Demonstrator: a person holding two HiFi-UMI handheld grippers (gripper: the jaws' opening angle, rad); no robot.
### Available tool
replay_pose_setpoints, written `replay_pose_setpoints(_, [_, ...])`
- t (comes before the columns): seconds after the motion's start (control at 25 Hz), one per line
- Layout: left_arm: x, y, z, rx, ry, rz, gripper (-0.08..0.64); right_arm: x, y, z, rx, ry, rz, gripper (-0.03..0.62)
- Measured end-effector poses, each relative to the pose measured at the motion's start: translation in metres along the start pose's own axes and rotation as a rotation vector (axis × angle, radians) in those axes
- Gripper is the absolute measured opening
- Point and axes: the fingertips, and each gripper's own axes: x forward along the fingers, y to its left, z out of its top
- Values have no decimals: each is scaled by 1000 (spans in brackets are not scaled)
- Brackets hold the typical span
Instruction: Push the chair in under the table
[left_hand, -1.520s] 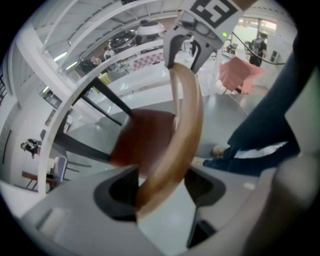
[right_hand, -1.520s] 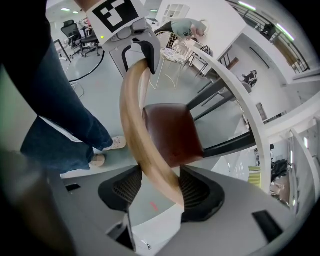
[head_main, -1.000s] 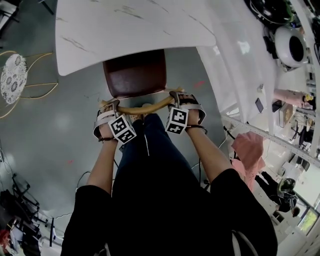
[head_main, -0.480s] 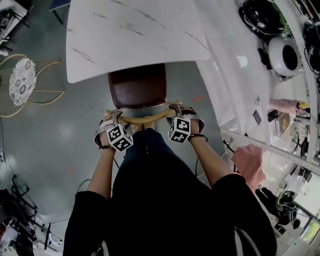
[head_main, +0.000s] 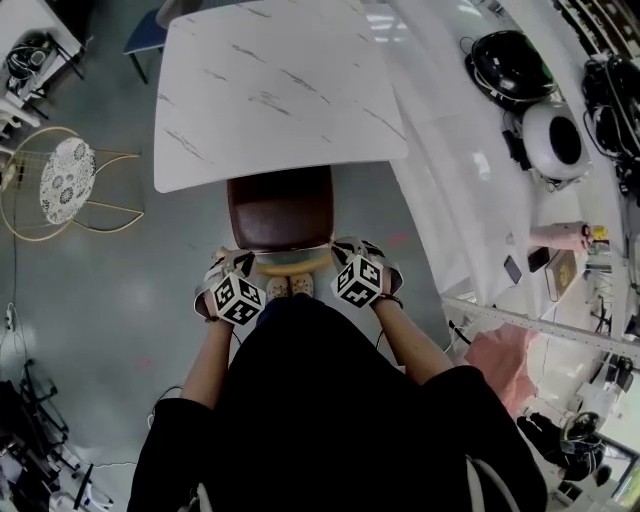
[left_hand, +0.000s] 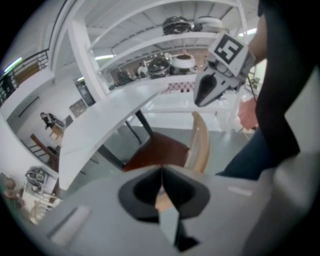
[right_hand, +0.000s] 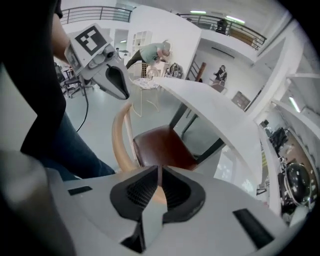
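Observation:
The chair's brown seat (head_main: 280, 208) sits partly under the white marble table (head_main: 270, 90), with its curved wooden backrest (head_main: 292, 262) toward me. My left gripper (head_main: 228, 264) hovers at the backrest's left end and my right gripper (head_main: 346, 246) at its right end, both lifted off the rail. Both sets of jaws have just been closing and nothing lies between them. In the left gripper view the shut left gripper (left_hand: 161, 179) is above the backrest (left_hand: 200, 142). In the right gripper view the right gripper (right_hand: 159, 181) is shut above the seat (right_hand: 162, 146).
A gold wire chair (head_main: 65, 175) with a patterned round seat stands to the left. A long white counter (head_main: 470, 150) runs along the right, carrying black and white round appliances (head_main: 555, 140). My own feet (head_main: 288, 287) stand just behind the backrest. A person (right_hand: 155, 52) bends over far off.
Both grippers stood open around the backrest rail; now they are shut and raised off it. The chair's seat lies further under the table, and the head view has risen.

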Motion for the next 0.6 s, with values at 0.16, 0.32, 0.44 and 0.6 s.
replay_pose_setpoints(0.16, [-20,17,29,-8,-88,65,9,-24,-35,25,3,-86,-107,26])
replay_pose_setpoints(0.32, [-50,47,66,-22,-195,164,9,-62,-75,65,32,-211,-236,23])
replay_pose_setpoints(0.44, [-83,75,101,-21,-287,271,9,-102,-102,102,70,-333,-358,21])
replay_pose_setpoints(0.6, [-138,107,148,-88,-444,402,8,-160,-125,141,156,-500,-475,21])
